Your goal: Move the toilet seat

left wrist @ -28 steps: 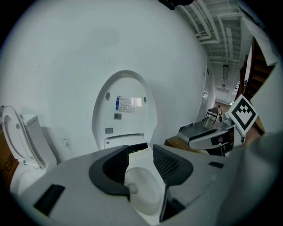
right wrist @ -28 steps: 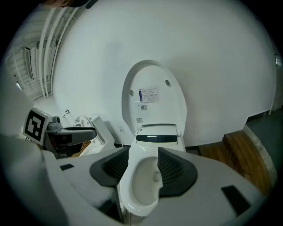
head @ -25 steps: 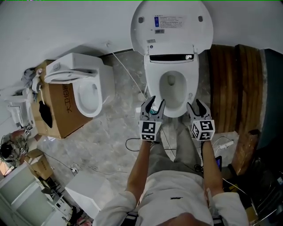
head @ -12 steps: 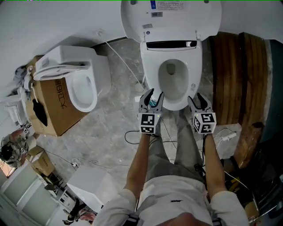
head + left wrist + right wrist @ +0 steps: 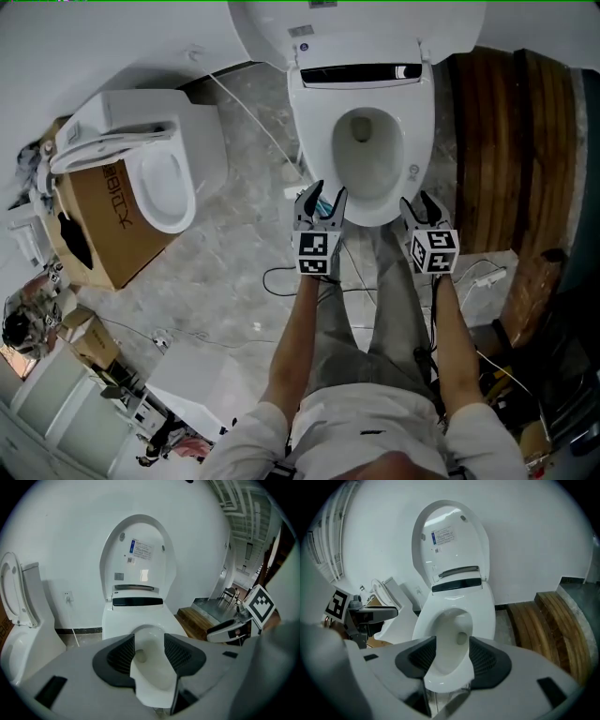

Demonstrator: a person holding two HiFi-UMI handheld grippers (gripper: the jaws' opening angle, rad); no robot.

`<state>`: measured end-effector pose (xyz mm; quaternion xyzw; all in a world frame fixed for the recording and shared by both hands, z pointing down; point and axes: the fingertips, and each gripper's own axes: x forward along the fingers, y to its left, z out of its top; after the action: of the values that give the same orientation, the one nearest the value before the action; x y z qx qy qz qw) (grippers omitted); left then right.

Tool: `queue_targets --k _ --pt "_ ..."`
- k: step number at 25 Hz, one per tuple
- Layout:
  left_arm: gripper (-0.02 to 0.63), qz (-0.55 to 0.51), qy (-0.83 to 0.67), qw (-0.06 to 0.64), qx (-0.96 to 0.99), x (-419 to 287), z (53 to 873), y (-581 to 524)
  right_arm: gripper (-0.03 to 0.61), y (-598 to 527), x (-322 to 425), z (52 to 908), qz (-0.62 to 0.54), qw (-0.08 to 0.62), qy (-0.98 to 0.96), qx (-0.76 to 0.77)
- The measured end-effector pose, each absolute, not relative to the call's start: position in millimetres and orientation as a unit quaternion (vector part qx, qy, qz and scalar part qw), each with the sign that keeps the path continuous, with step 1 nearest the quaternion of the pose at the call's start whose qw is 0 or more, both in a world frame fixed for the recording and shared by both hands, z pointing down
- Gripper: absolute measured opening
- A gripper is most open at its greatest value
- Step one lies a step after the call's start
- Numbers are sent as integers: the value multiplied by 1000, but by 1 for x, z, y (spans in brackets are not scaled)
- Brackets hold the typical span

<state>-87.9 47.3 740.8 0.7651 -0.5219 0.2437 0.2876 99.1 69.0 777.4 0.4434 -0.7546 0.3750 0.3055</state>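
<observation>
Left gripper: jaws have just been opening and now stand slightly apart. Nothing is between them; only the bowl shows through the gap. Right gripper: jaws a narrow gap apart, clamped on nothing. Both point down and away, side by side at the near end of the toilet, left one at the near-left of the rim, right one at the near-right. Contact with the rim can't be told. Toilet seat lies flat on the bowl, just past the tips. Lid stands raised at the far end against the white wall, with a label on its underside. Second toilet stands well left, beside a cardboard box. Wooden boards lie right of the toilet. Cables lie on the marble floor.
</observation>
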Motion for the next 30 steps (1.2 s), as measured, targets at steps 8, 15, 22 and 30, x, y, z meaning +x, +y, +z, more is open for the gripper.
queue_targets --k 8,15,22,30 --pt "229 258 -530 322 741 -91 786 67 247 93 107 824 410 321 -727 447" --pt "249 263 -542 358 713 -100 824 86 282 114 111 859 441 329 -703 450" --pt "269 278 -542 397 687 -103 864 108 314 130 110 890 477 324 -681 452" --pt "308 287 -533 427 672 -101 892 127 353 144 112 918 515 308 -648 469"
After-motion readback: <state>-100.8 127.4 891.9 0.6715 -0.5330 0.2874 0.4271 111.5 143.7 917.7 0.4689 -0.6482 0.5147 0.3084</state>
